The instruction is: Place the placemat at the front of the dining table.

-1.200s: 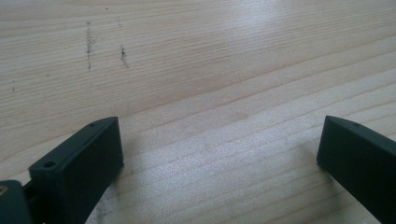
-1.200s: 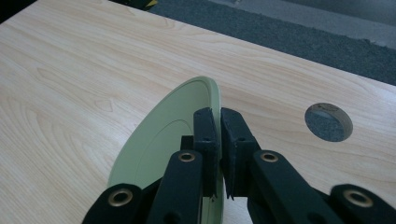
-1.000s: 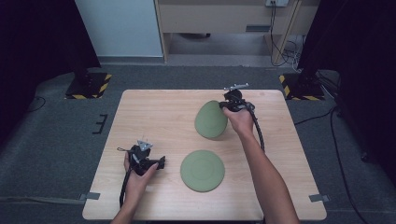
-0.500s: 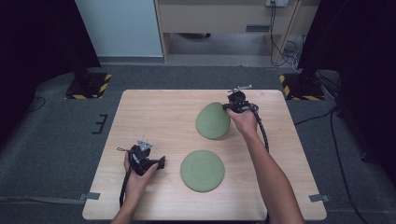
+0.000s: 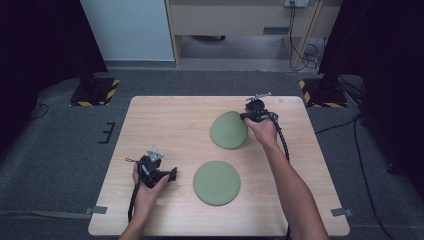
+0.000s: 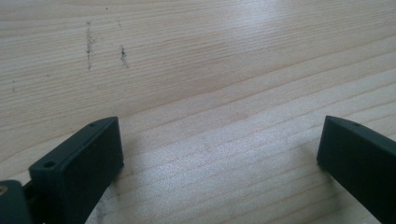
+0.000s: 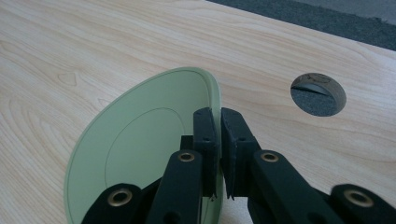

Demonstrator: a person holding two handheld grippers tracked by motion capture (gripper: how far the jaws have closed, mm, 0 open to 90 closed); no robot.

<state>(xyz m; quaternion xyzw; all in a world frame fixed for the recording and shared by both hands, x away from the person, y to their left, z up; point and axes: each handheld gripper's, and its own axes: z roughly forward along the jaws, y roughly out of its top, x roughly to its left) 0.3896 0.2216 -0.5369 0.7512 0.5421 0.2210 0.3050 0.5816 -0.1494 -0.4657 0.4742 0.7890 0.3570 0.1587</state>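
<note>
Two plates: right tongs [image 7: 217,154] pinch the tilted plate's [image 7: 140,140] rim; left tongs [image 6: 219,158] gape over bare table [image 6: 210,70].

Right tongs [image 7: 218,154] pinch the rim of the tilted green plate [image 7: 140,144], lifting it off the desk [image 7: 93,42]; a round cable hole [image 7: 318,94] sits beside the plate.

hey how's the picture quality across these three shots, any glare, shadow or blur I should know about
High view: table evenly lit, room edges nearly black, everything a bit soft. Left gripper view: pale glare on the wood at top, soft shadows beside the open left claw. Right gripper view: held plate sharp, right claw near the lens slightly blurred.
</note>
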